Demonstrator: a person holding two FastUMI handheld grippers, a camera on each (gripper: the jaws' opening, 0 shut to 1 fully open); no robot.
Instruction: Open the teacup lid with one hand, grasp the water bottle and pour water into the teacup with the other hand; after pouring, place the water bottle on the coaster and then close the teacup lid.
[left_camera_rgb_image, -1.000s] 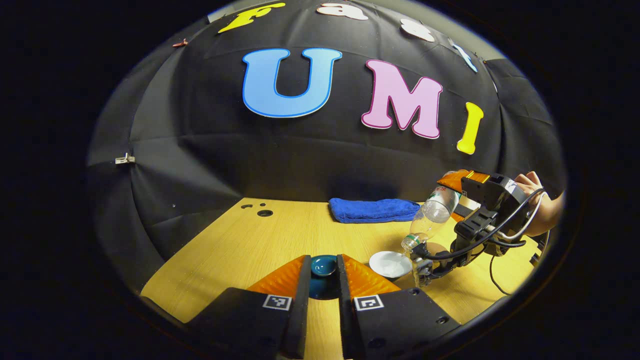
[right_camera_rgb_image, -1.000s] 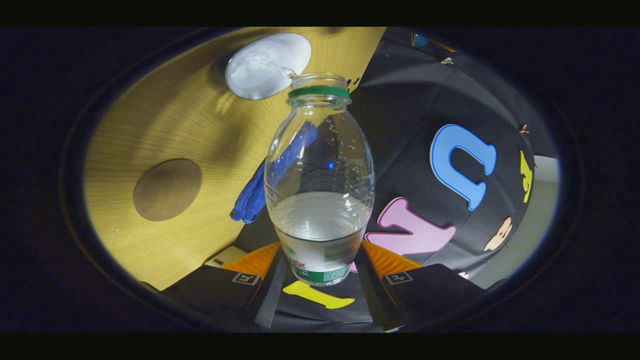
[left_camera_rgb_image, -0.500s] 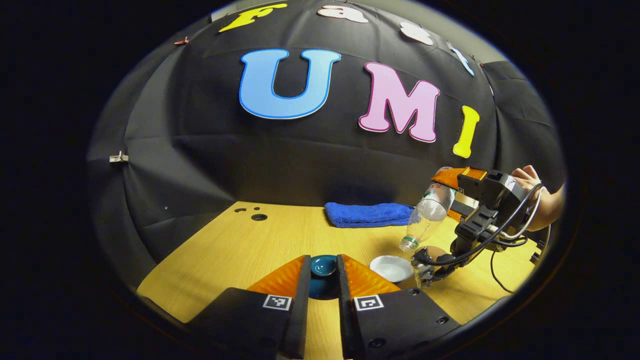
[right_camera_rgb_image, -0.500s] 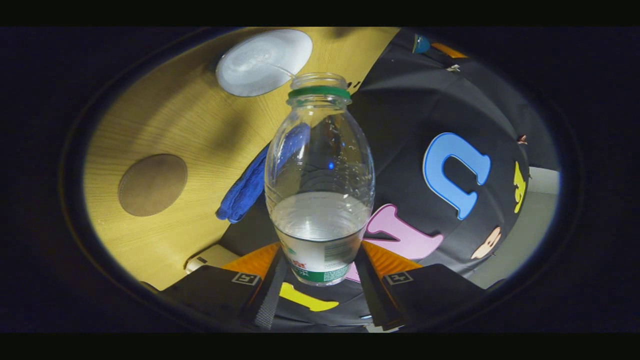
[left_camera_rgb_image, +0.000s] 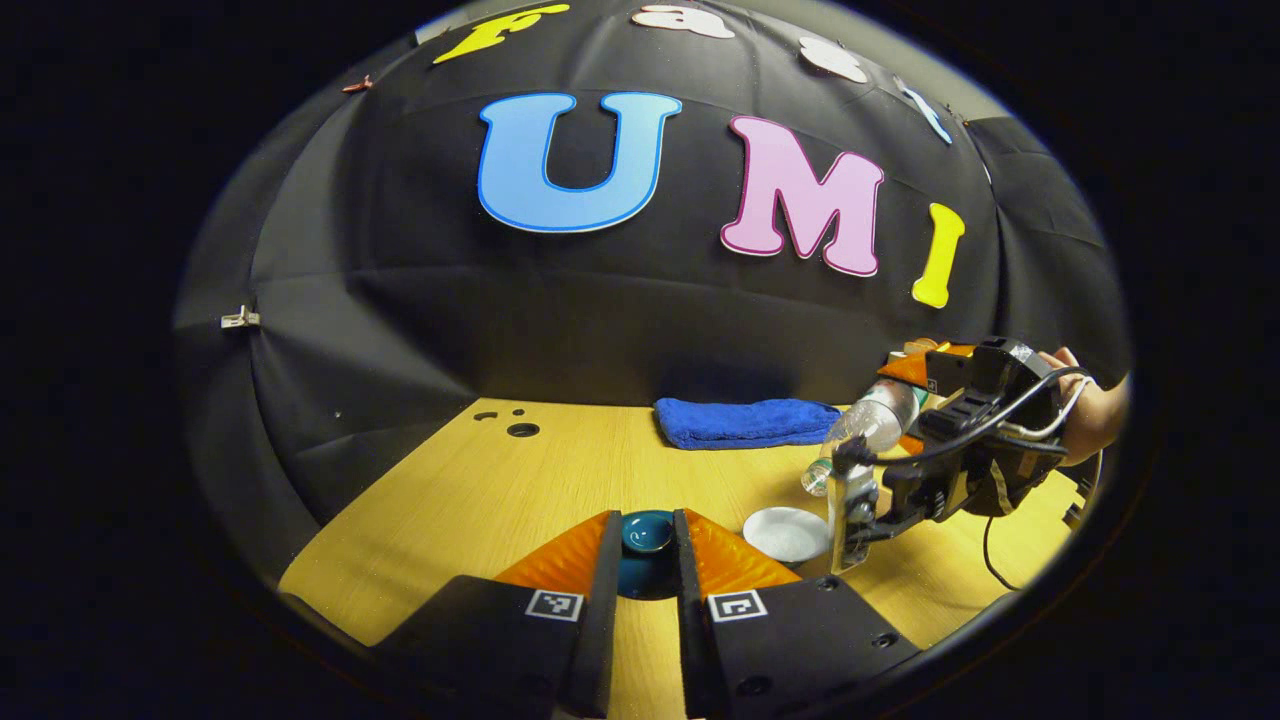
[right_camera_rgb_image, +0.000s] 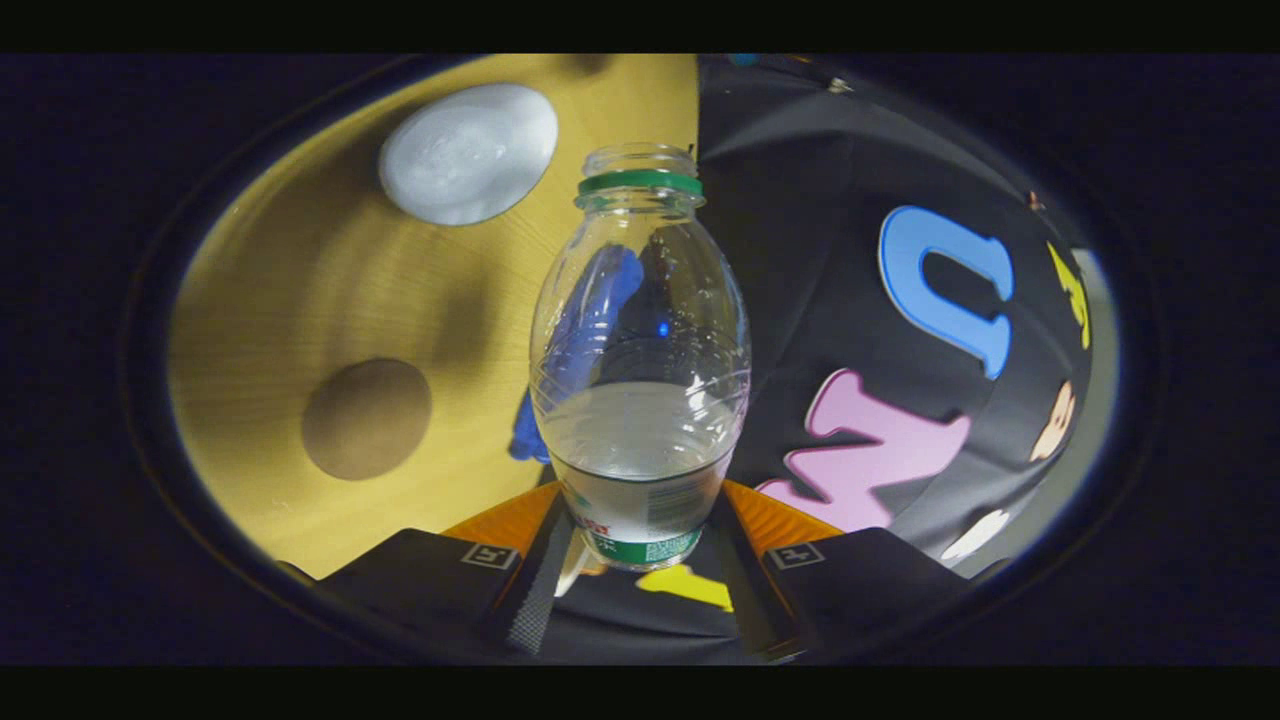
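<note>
My left gripper (left_camera_rgb_image: 647, 520) is shut on the dark teal teacup lid (left_camera_rgb_image: 640, 575) and holds it low over the wooden table (left_camera_rgb_image: 480, 500). To its right the white teacup (left_camera_rgb_image: 787, 532) stands uncovered, showing water inside (right_camera_rgb_image: 468, 152). My right gripper (right_camera_rgb_image: 640, 505) is shut on the base of a clear, uncapped water bottle (right_camera_rgb_image: 640, 380) that is partly full. In the left gripper view that bottle (left_camera_rgb_image: 862, 432) slants mouth-down, just above and right of the cup, held by the right gripper (left_camera_rgb_image: 895, 400). A round brown coaster (right_camera_rgb_image: 366, 418) lies on the table beside the cup.
A folded blue towel (left_camera_rgb_image: 745, 420) lies at the back of the table against the black wall. Small round holes (left_camera_rgb_image: 522, 430) mark the back left of the tabletop. A person's hand (left_camera_rgb_image: 1095, 415) and a cable (left_camera_rgb_image: 990, 560) trail behind the right gripper.
The bottle has tipped back up and drawn away from the cup's rim, and the thin stream into the cup has stopped. The left gripper with the lid has barely moved.
</note>
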